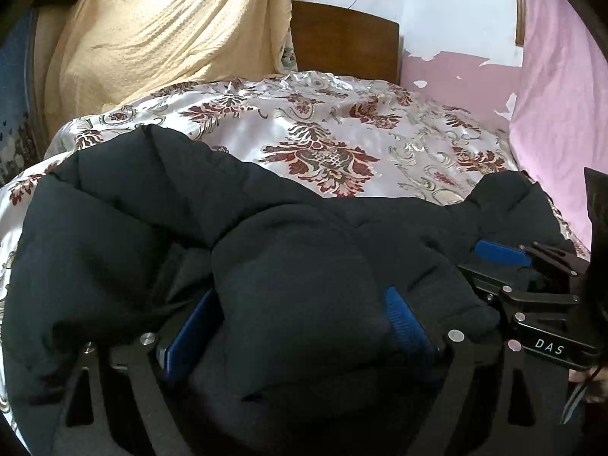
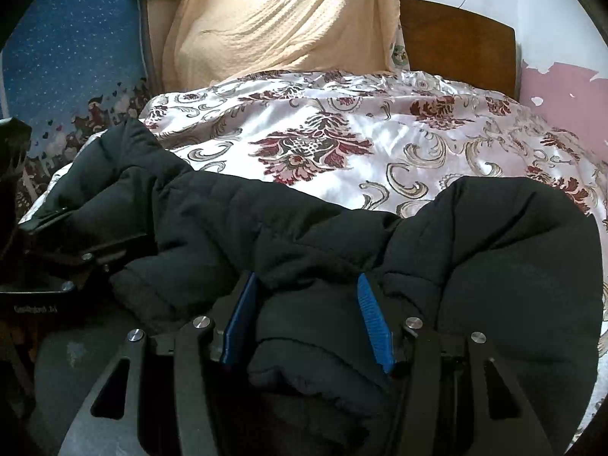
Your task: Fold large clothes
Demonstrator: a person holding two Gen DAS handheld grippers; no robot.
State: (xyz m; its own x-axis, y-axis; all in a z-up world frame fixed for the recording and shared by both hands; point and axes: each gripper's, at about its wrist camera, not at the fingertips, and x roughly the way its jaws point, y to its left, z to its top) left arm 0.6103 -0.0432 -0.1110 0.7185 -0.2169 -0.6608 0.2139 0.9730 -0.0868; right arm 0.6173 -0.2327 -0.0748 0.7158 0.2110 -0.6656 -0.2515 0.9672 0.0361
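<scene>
both claws sit on the jacket [image 1: 152, 228] on the bed [image 1: 342, 133]: left claw [image 1: 300, 326] spread loose, right claw [image 2: 307, 319] clamping a fold; folding unfinished.

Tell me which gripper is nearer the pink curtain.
Right. The right gripper sits on the jacket at the pink curtain's side; the left gripper straddles a jacket fold farther from it.
</scene>
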